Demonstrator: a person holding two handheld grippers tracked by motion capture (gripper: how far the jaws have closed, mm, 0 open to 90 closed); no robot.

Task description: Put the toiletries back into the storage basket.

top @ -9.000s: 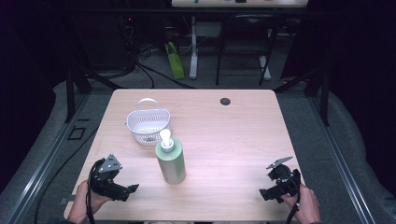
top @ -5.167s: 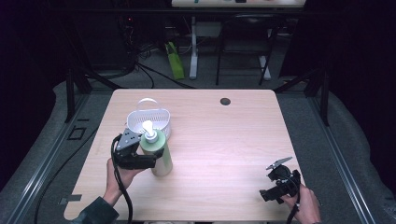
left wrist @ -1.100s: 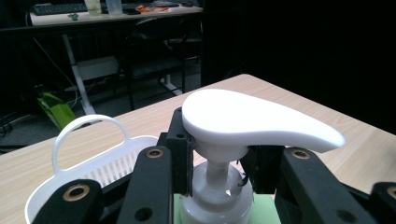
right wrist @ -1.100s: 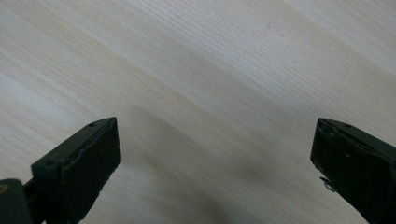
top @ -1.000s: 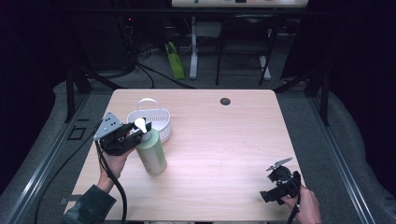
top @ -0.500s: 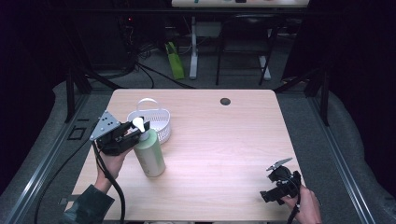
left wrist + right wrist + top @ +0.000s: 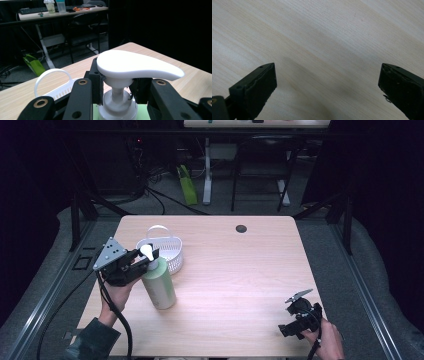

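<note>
The left tongs [image 7: 142,262] clamp the neck of a tilted green pump bottle [image 7: 159,287], just beside a white basket [image 7: 167,251] at the table's [image 7: 240,270] left. The right tongs [image 7: 295,317] gape wide, near right.

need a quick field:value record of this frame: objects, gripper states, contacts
bottle: green pump bottle, tilted, base on table
pump: white pump head, neck clamped just below it
basket: white basket, beyond the bottle, handle up
left gripper: shut on the bottle's neck, fingers either side
right gripper: open, holds nothing, over bare wood at near right
table mark: dark round spot, far side
</note>
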